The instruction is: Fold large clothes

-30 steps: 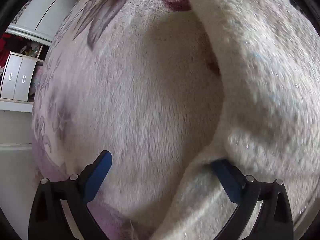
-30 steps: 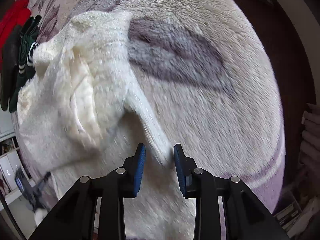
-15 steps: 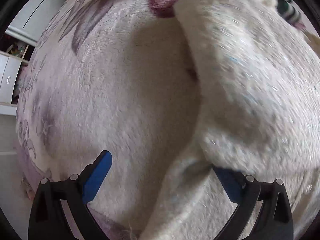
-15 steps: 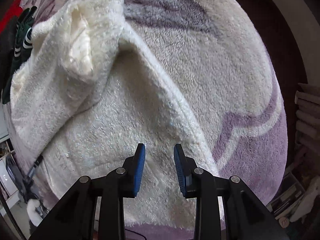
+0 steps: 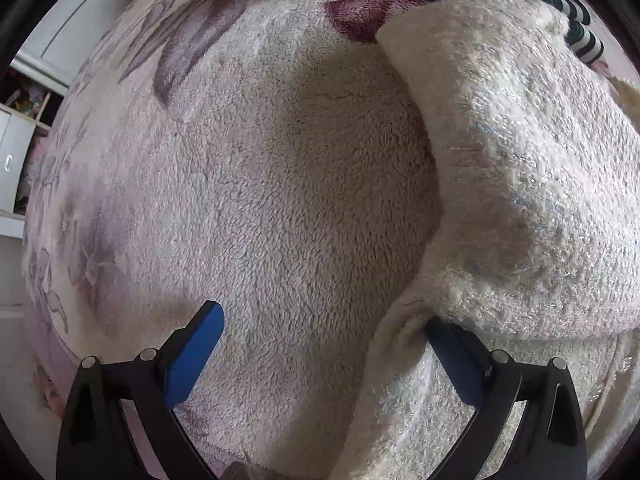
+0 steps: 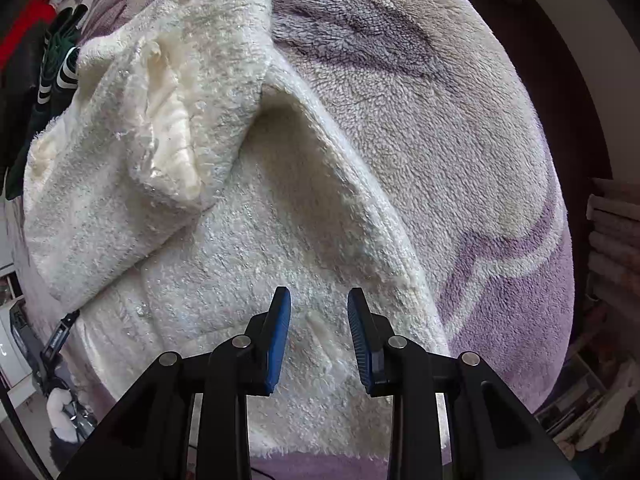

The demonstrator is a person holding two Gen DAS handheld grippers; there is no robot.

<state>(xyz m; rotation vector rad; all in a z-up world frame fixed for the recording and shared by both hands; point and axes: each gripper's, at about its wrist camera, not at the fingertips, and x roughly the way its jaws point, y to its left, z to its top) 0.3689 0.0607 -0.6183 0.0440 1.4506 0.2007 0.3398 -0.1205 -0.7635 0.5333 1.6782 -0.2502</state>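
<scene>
A cream fleece garment (image 5: 520, 180) lies on the pale purple-patterned blanket (image 5: 280, 180). In the right wrist view the garment (image 6: 240, 260) spreads below me, with a sleeve (image 6: 140, 140) folded over it at the left. My left gripper (image 5: 324, 344) stands wide open over the blanket. Its right finger (image 5: 452, 356) sits at the garment's edge, under a thick fold. My right gripper (image 6: 320, 332) hovers over the garment's lower part. Its jaws stand a little apart, with nothing between them.
Dark green striped clothing (image 6: 60, 64) and something red (image 6: 28, 24) lie beyond the garment; the green piece (image 5: 580, 36) also shows at the top right. A white cabinet (image 5: 12, 160) stands left of the bed. Stacked folded textiles (image 6: 616, 240) sit at the right.
My right gripper moved off the garment's raised flap, which no longer sits between its fingers, and now hangs over the flat body. The left view shifted slightly, bringing the green clothing in.
</scene>
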